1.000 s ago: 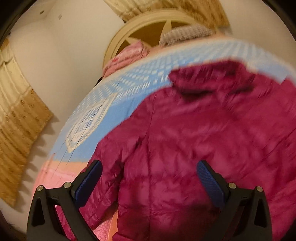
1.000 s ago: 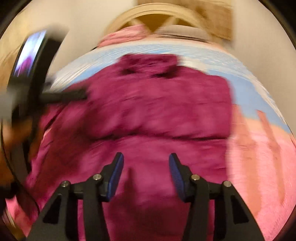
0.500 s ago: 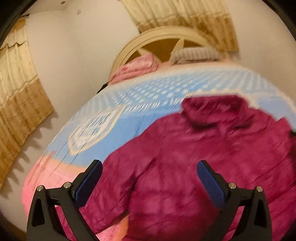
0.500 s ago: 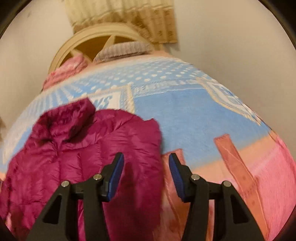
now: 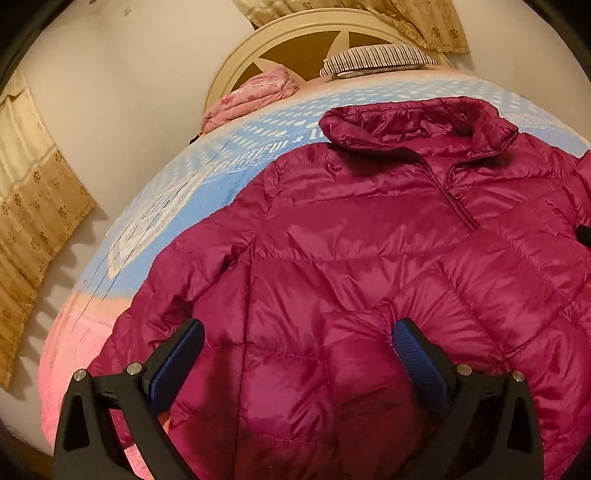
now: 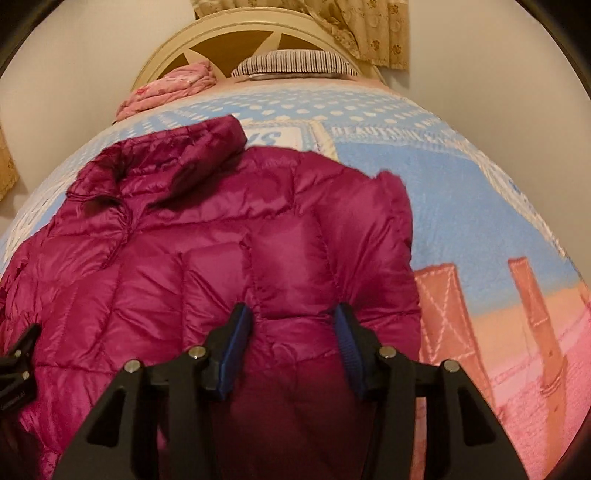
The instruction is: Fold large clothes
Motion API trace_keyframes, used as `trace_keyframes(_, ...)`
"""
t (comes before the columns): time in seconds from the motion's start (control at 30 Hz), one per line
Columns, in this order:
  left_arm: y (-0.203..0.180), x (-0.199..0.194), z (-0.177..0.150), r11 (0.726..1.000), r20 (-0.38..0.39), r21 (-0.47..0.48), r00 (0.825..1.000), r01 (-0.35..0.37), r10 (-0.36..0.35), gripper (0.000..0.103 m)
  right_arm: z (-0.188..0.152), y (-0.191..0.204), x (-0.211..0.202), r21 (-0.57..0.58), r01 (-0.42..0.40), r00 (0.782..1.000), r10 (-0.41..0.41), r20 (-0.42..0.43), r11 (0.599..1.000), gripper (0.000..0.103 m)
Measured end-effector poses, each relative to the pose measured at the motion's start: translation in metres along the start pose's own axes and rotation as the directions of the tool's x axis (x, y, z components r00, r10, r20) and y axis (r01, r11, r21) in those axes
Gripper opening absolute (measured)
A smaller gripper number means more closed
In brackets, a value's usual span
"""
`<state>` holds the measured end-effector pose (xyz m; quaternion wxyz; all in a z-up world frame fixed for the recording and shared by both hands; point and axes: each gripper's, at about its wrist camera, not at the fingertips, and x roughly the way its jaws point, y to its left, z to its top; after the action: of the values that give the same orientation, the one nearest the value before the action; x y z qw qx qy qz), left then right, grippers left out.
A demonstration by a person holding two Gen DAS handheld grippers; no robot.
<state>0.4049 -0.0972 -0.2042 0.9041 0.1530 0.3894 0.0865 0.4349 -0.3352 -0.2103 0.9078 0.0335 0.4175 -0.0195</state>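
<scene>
Jacket [image 5: 369, 258] is lying flat on the bed [image 5: 177, 192], collar pointing away from both grippers, long axis running straight ahead. Left gripper [image 5: 297, 350] is gaping wide, gripping nothing. Right gripper [image 6: 293, 332] is hovering half-open, holding nothing.

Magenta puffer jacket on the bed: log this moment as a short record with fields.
garment: magenta puffer jacket, spread flat, front up, collar toward the headboard
surface: blue and pink bedspread
left sleeve side: sleeve lies out along the body, in the left wrist view
right sleeve side: already folded in over the body, in the right wrist view
left tongs: open wide, over the lower part of the jacket, gripping nothing
right tongs: open, narrower gap, over the jacket near its right edge
at the headboard: pink bedding, striped pillow
</scene>
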Motion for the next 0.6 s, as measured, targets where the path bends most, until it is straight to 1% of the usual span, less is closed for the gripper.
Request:
trace_keyframes(0.07, -0.004, 0.003, -0.004, 1.0, 0.005, 0.005, 1.0, 0.0, 0.0, 0.102, -0.001, 0.002, 0.001, -0.013, 0.012, 1.0, -0.012, 0.003, 1.0, 0.052)
trace_keyframes(0.2, -0.002, 0.008, -0.006, 1.0, 0.002, -0.02, 1.0, 0.023, -0.023, 0.102, -0.001, 0.004, 0.001, -0.023, 0.021, 1.0, -0.021, -0.001, 0.999, 0.052)
trace_keyframes(0.3, 0.001, 0.01, -0.007, 0.999, -0.001, -0.035, 0.999, 0.04, -0.04, 0.102, 0.001, 0.006, -0.011, -0.041, 0.038, 0.999, -0.039, -0.002, 0.998, 0.052)
trace_keyframes(0.37, 0.001, 0.011, -0.007, 0.998, -0.004, -0.042, 0.999, 0.047, -0.048, 0.102, 0.001, 0.01, -0.028, -0.031, 0.009, 1.0, -0.009, 0.018, 0.999, 0.052)
trace_keyframes(0.4, 0.001, 0.011, -0.007, 0.998, -0.004, -0.042, 0.999, 0.048, -0.048, 0.102, -0.001, 0.014, -0.042, -0.035, -0.025, 0.999, 0.027, 0.037, 0.999, 0.052)
trace_keyframes(0.47, 0.001, 0.011, -0.007, 0.998, -0.004, -0.043, 0.999, 0.049, -0.049, 0.102, -0.006, 0.026, -0.057, -0.071, -0.039, 0.997, 0.044, 0.065, 0.997, 0.058)
trace_keyframes(0.5, 0.001, 0.011, -0.007, 0.998, -0.005, -0.044, 0.999, 0.051, -0.051, 0.102, -0.01, 0.032, -0.06, -0.091, -0.043, 0.996, 0.05, 0.071, 0.995, 0.06)
trace_keyframes(0.57, 0.002, 0.012, -0.007, 0.997, -0.007, -0.051, 0.998, 0.06, -0.061, 0.102, -0.018, 0.045, -0.057, -0.135, -0.06, 0.996, 0.068, 0.053, 0.989, 0.062)
trace_keyframes(0.6, 0.004, 0.012, -0.007, 0.996, -0.008, -0.058, 0.998, 0.069, -0.07, 0.102, -0.025, 0.049, -0.049, -0.154, -0.07, 0.997, 0.074, 0.022, 0.986, 0.062)
